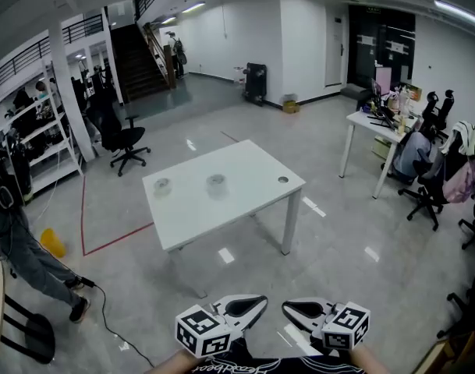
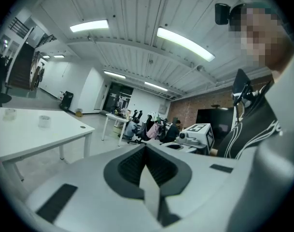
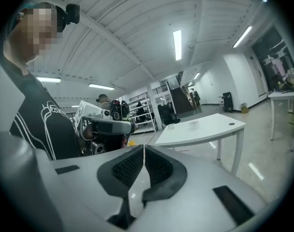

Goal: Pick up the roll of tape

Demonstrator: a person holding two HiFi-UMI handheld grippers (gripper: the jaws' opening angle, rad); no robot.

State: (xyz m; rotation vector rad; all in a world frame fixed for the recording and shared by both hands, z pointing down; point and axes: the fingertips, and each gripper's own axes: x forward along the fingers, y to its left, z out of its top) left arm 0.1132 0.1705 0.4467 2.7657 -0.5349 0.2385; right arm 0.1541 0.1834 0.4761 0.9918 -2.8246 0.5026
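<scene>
Two clear rolls of tape lie on a white table (image 1: 249, 170) out in the room: one roll (image 1: 216, 184) near its middle, the other (image 1: 162, 185) toward its left end. Both grippers hang low in front of me, well short of the table, tips turned toward each other. My left gripper (image 1: 260, 301) is shut with nothing in it, and so is my right gripper (image 1: 286, 306). The left gripper view has its jaws (image 2: 146, 148) together, with the rolls (image 2: 44, 121) far off at the left. From the right gripper (image 3: 144, 149) the rolls (image 3: 193, 124) look small on the table.
A black office chair (image 1: 125, 138) stands beyond the table's left end. At the right are a desk (image 1: 370, 125) and several chairs, with a seated person (image 1: 415, 153). Someone's legs (image 1: 34, 262), a floor cable and a yellow object (image 1: 52, 243) are at the left.
</scene>
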